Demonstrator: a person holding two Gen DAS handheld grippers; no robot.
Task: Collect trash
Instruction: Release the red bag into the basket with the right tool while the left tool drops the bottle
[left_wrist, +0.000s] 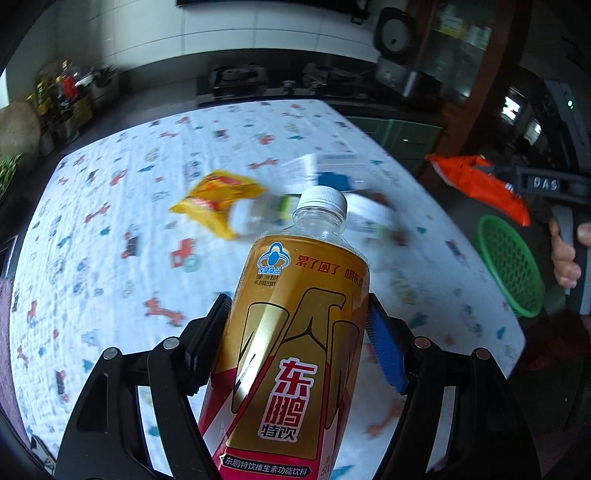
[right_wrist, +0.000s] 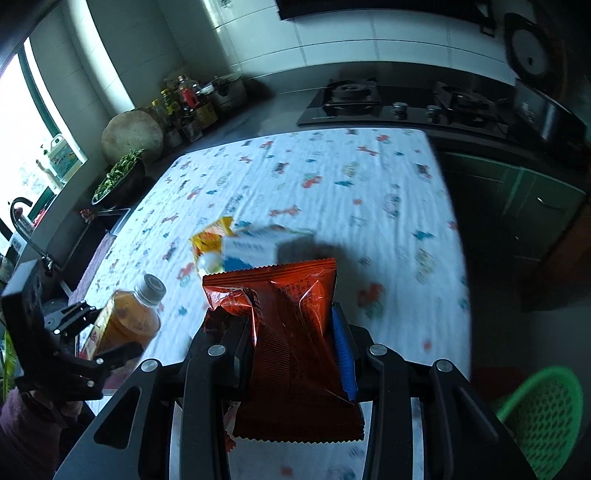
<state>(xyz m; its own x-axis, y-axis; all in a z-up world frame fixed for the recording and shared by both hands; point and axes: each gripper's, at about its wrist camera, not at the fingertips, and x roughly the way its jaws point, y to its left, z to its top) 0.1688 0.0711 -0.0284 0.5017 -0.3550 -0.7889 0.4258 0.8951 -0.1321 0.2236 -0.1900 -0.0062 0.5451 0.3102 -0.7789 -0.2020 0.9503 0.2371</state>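
Left gripper (left_wrist: 299, 332) clamps the gold bottle (left_wrist: 291, 332) mid-body, frame centre | right gripper (right_wrist: 291, 339) pinches the orange wrapper (right_wrist: 291, 332); both lifted clear, likely bound for green basket (right_wrist: 543, 413), lower right | more trash (left_wrist: 218, 203) on the tablecloth (left_wrist: 110, 221)

The near and left stretches of the cloth-covered counter (right_wrist: 332, 184) lie bare, giving open passage for a gripper. At mid-counter a cluster obstructs: a yellow packet (left_wrist: 218, 199), a clear bottle (left_wrist: 255, 218) lying against it, and a white-and-blue carton (right_wrist: 255, 247) just beside. The far strip toward the stove (right_wrist: 399, 103) is unoccupied. Along the left edge, jars and bottles (right_wrist: 184, 107), a round gourd (right_wrist: 132, 134) and a bowl of greens (right_wrist: 118, 177) close off that side. Off the counter's right edge a green basket (right_wrist: 543, 417) stands with an open mouth, nothing over it.
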